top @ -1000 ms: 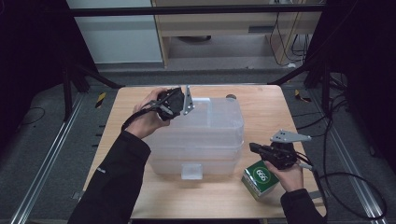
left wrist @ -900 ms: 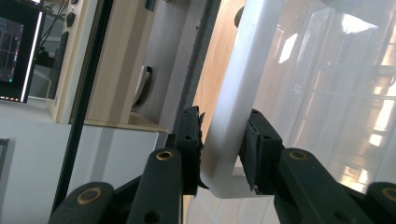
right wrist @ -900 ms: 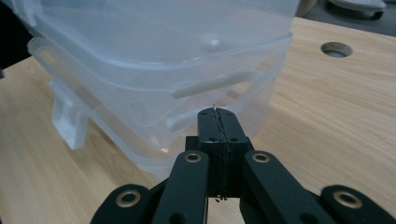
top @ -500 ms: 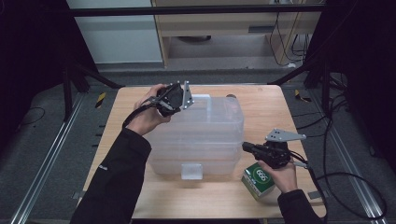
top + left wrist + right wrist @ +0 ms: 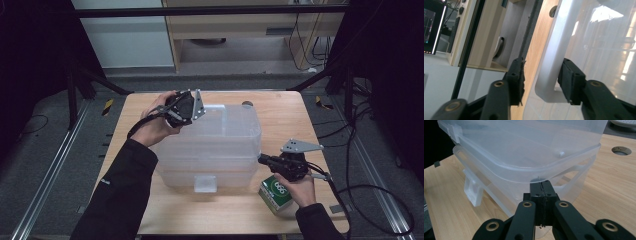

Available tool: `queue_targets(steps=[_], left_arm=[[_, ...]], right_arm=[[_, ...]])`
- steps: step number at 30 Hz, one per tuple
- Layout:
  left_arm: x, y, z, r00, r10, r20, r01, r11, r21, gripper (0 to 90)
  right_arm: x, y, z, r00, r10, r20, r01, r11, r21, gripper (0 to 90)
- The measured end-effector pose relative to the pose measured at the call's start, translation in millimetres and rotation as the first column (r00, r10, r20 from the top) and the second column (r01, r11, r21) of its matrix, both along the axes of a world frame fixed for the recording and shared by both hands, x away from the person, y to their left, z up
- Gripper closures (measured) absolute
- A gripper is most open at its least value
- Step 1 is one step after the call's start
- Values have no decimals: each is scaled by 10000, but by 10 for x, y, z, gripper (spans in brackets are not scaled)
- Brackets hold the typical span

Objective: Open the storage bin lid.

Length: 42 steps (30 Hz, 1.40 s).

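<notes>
A clear plastic storage bin stands mid-table with its clear lid resting on it, slightly askew. My left gripper is at the lid's far left corner. In the left gripper view its jaws stand apart around the lid's white rim; they have just been opening, and the left pad is clear of the rim. My right gripper is shut with nothing in it. Its tips sit against the bin's front right corner, just under the lid's edge.
A green box lies on the table under the right hand, near the front right edge. The bin's front latch hangs down. A round cable hole is in the tabletop behind the bin. Bare wood lies to the left of the bin.
The left gripper's jaws have widened around the lid's rim. The right gripper has shifted a little left, up to the bin's corner.
</notes>
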State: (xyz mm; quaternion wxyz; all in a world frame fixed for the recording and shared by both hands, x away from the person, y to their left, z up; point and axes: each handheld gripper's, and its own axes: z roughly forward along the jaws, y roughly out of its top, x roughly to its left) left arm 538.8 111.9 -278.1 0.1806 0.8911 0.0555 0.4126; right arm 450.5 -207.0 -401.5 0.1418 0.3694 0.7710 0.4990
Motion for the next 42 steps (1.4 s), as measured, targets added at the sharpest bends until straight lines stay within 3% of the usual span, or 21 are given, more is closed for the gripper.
queue_targets(steps=[9,15,17,21,26,28,31,33,35,37,38,40,41,42], left_arm=[[-179,208,85,9996,61,-258,-89,9938,-1108,472],[-291,422,105,9985,288,-473,-380,9774,-2080,481],[-316,496,103,9978,452,-494,-560,9677,-2459,490],[-363,641,109,9950,788,-607,-944,9407,-3259,514],[-437,786,84,9924,1039,-657,-1220,8978,-4232,560],[-468,830,67,9913,1114,-702,-1310,8851,-4466,581],[-523,919,50,9905,1123,-790,-1363,8722,-4698,600],[-558,982,32,9890,1228,-829,-1475,8691,-4721,624],[-591,1049,3,9860,1411,-885,-1664,8558,-4897,646],[-624,1129,-26,9821,1649,-912,-1882,8377,-5126,668],[-645,1182,-47,9780,1824,-1013,-2080,8152,-5406,677],[-672,1264,-75,9719,2072,-1118,-2333,7841,-5751,698],[-691,1328,-93,9665,2284,-1173,-2523,7602,-5987,709],[-703,1368,-104,9634,2395,-1204,-2617,7434,-6155,728]], right_arm=[[-4,3,-2,10000,-13,-23,12,10000,-39,900],[-5,5,-4,10000,-15,-30,15,10000,-48,900],[-5,4,-3,10000,-12,-33,12,10000,-49,900],[-4,5,-4,10000,-15,-60,15,10000,-44,900],[-3,4,-3,10000,-25,-58,25,10000,-45,900],[-4,5,-4,10000,-24,-54,24,10000,-53,900],[-4,3,-3,10000,-18,-58,17,10000,-64,900],[-5,6,-5,10000,-32,-80,31,10000,-79,900],[-5,6,-5,10000,-26,-84,26,10000,-88,900],[-4,6,-5,9999,-27,-97,26,10000,-76,900],[-5,6,-5,10000,-39,-80,39,10000,-75,900],[-6,7,-5,10000,-42,-75,41,10000,-89,900],[-6,7,-6,10000,-36,-82,36,10000,-90,900],[-5,8,-6,10000,-41,-87,40,10000,-82,900]])
